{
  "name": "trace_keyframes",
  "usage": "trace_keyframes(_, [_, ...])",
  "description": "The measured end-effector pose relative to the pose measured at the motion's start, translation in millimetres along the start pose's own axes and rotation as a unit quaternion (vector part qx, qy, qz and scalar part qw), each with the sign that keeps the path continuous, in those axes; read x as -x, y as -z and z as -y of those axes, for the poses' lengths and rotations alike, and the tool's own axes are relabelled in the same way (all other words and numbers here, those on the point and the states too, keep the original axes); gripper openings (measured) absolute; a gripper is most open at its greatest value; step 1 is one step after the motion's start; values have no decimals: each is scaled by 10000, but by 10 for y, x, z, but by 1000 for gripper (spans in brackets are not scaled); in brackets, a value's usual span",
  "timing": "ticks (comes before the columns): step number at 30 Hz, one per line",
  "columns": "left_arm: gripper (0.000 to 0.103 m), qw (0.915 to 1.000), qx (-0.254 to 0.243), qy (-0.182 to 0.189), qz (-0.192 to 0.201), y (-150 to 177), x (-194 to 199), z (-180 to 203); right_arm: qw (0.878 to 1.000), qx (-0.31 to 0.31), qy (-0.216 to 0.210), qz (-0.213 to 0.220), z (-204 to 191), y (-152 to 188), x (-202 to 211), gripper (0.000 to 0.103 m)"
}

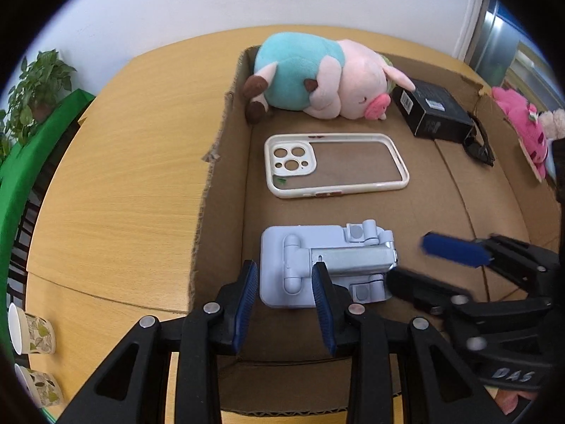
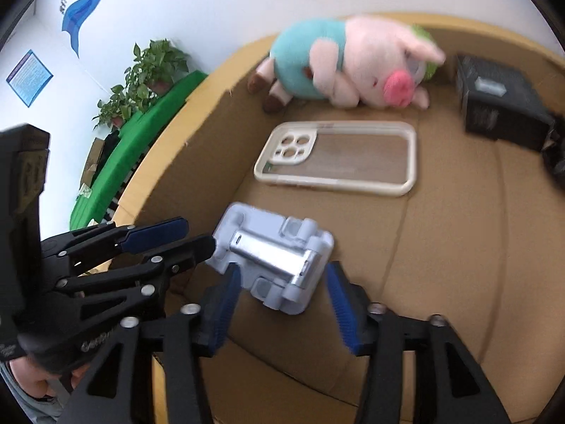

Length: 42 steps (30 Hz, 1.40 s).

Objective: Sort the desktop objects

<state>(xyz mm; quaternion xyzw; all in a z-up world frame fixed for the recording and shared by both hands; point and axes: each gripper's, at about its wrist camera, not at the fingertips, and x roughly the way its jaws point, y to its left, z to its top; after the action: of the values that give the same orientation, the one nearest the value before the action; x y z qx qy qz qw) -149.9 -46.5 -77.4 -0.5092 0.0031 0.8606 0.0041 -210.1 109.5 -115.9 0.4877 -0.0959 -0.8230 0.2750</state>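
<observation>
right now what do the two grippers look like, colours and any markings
Both the left gripper and right gripper have black plastic linkage arms with triangular cutouts, silver rivets, and ribbed blue pads. The right gripper's body carries pale lettering, too blurred to read surely.

Both grippers (image 1: 284,304) (image 2: 286,304) are built of black struts, silver rivets and ribbed blue pads (image 1: 244,304).

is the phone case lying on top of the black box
No, the phone case lies flat on the cardboard, apart from the black box.
</observation>
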Motion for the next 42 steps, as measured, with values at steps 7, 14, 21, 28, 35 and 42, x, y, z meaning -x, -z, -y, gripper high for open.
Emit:
trace_keyframes(7, [79, 9805, 158, 415, 1914, 195, 842, 55, 9674, 699, 1258, 2083, -95, 259, 1293, 102])
trace_keyframes(14, [89, 9552, -183, 311, 2939, 516, 796, 530, 9410, 537, 2011, 2669, 249, 763, 1606, 103])
trace_keyframes(21, [89, 9638, -22, 217, 2656, 677, 301, 710, 9428, 173, 2377, 2330, 570, 1040, 1381, 103])
trace_keyframes(28, [89, 9563, -76, -145, 2920, 760, 281, 736, 9374, 317, 2526, 2378, 600, 1023, 1254, 103])
trace_keyframes(35, [93, 9570, -64, -184, 2896, 754, 252, 719, 9278, 382, 2550, 2696, 576, 1107, 1246, 103])
trace_keyframes(42, [102, 9585, -169, -84, 2844, 754, 245, 749, 9303, 383, 2516, 2640, 597, 1091, 1235, 103])
